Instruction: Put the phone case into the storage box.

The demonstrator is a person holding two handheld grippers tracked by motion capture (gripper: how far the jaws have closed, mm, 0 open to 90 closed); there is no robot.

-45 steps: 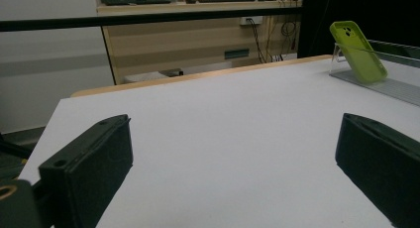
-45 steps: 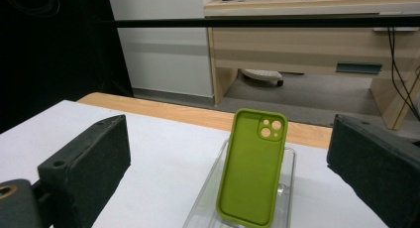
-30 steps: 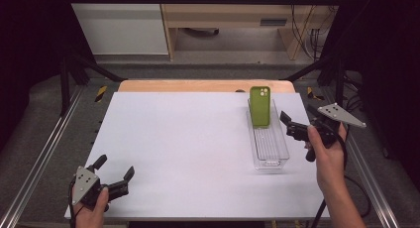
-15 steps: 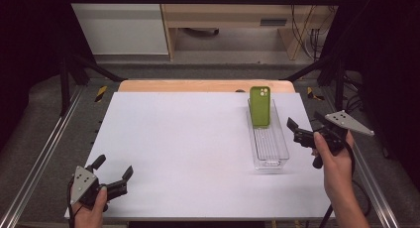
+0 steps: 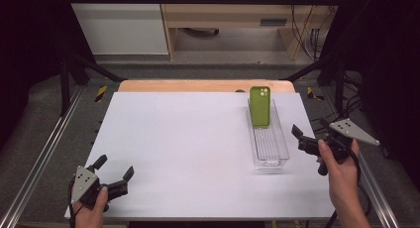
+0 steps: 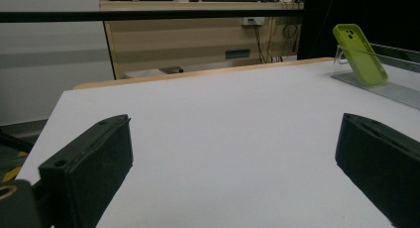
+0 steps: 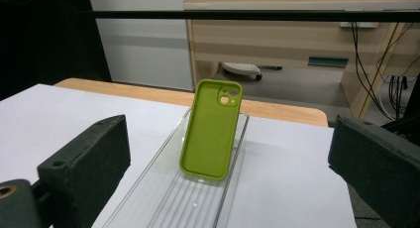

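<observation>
table [image 5: 198, 139] white, wooden far edge; desk [image 7: 297, 29] behind.

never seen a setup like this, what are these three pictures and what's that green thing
No robot here: a person stands at a white table with a hand-held two-jaw gripper in each hand. The high view looks down from above the person. There, the left gripper is at the near left corner and the right gripper is beside the table's right edge. The other two pictures come from cameras riding on those grippers; the black blocks at the bottom corners are each gripper's own jaws, spread wide with nothing between them. The green thing is a phone case, standing nearly upright and leaning back at the far end of a clear plastic tray. The right gripper's camera faces it directly. Nothing is held.
</observation>
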